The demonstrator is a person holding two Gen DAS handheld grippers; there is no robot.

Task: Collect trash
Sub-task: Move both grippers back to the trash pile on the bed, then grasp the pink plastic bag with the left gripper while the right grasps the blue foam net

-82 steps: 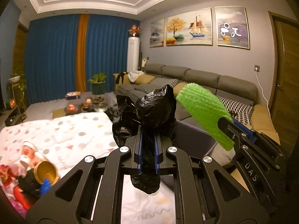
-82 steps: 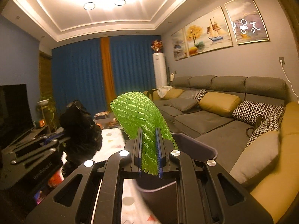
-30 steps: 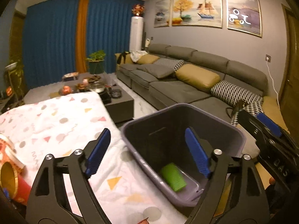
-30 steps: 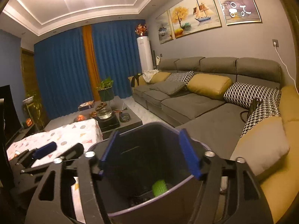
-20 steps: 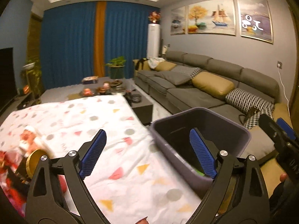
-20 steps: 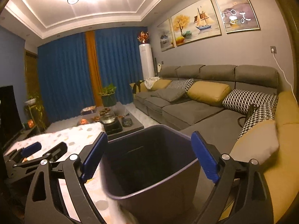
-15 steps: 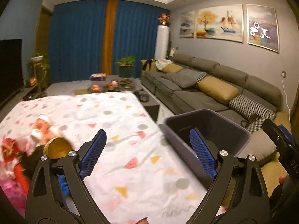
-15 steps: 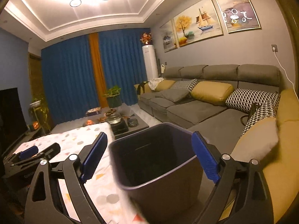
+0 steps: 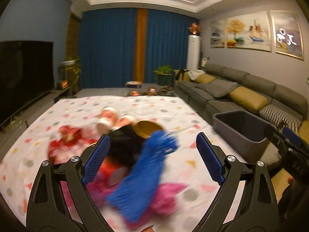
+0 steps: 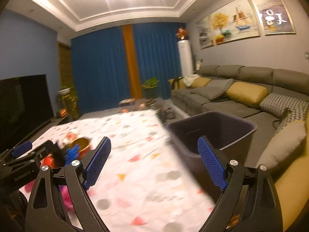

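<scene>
Left wrist: your left gripper (image 9: 152, 162) is spread empty over the blurred trash pile (image 9: 135, 154); overlapping scraps could make you pinch several | Right wrist: your right gripper (image 10: 154, 162) gapes empty beside the bin (image 10: 231, 123); a careless swing could clip its rim.

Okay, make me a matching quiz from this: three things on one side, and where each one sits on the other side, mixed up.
Things:
1. bin
2. blue net
3. TV

Places:
A. on the dotted cloth, in the heap between the left gripper's open jaws
B. against the far left wall
C. off the cloth's right edge, next to the sofa

Pairs: 1-C, 2-A, 3-B
</scene>
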